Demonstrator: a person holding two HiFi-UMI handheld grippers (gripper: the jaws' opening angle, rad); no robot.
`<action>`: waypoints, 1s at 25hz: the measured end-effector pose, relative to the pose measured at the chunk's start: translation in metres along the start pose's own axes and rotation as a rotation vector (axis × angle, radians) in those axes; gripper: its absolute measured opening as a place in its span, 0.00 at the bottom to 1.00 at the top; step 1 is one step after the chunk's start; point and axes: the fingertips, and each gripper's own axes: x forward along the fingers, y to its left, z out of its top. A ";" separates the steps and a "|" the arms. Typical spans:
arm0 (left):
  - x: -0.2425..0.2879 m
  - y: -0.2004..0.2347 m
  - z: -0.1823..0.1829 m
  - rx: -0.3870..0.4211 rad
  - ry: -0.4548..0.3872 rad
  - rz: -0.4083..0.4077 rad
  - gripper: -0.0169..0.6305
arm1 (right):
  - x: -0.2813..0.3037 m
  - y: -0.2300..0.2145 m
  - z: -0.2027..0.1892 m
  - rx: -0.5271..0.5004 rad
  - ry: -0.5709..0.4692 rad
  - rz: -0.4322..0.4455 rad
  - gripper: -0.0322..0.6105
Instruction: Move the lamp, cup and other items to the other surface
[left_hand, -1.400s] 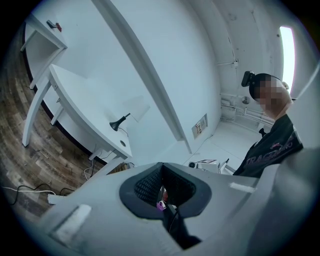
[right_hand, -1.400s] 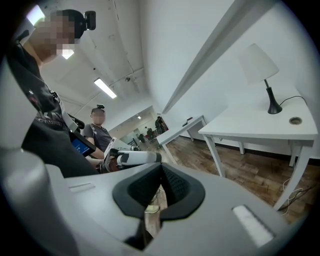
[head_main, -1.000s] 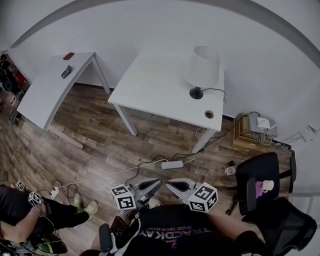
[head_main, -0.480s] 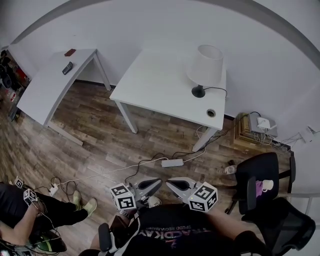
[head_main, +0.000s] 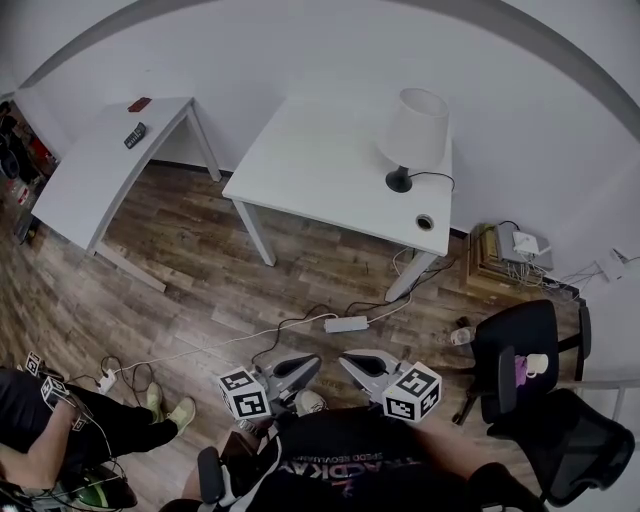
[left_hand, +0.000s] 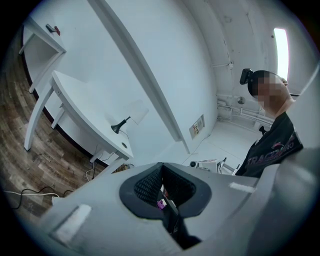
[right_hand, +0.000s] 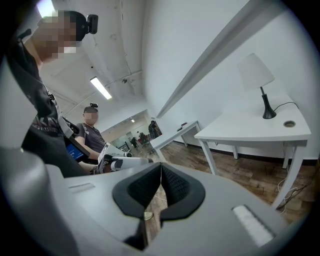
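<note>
Standing well back from the white table, the person holds both tools low in front of the body. The left gripper and right gripper each have their jaws pressed together, nothing between them. The lamp stands upright near the table's right end, its cord running toward the wall. The cup sits on the office chair at right. Best play, I'd say: step in, spread one pair of jaws, pinch the thin stem under the shade, and mind that cord before heading for the second table.

A white-shaded lamp stands upright on the white table; a cup sits on the chair.
</note>
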 end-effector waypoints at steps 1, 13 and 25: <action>-0.003 0.000 0.000 -0.001 -0.002 -0.001 0.03 | 0.000 0.001 0.000 0.001 -0.006 -0.008 0.06; -0.040 0.002 -0.004 -0.005 -0.030 -0.014 0.03 | 0.002 0.000 0.003 -0.016 -0.054 -0.116 0.12; -0.066 0.013 0.003 0.002 -0.124 0.073 0.03 | -0.038 -0.096 0.064 -0.116 -0.099 -0.387 0.22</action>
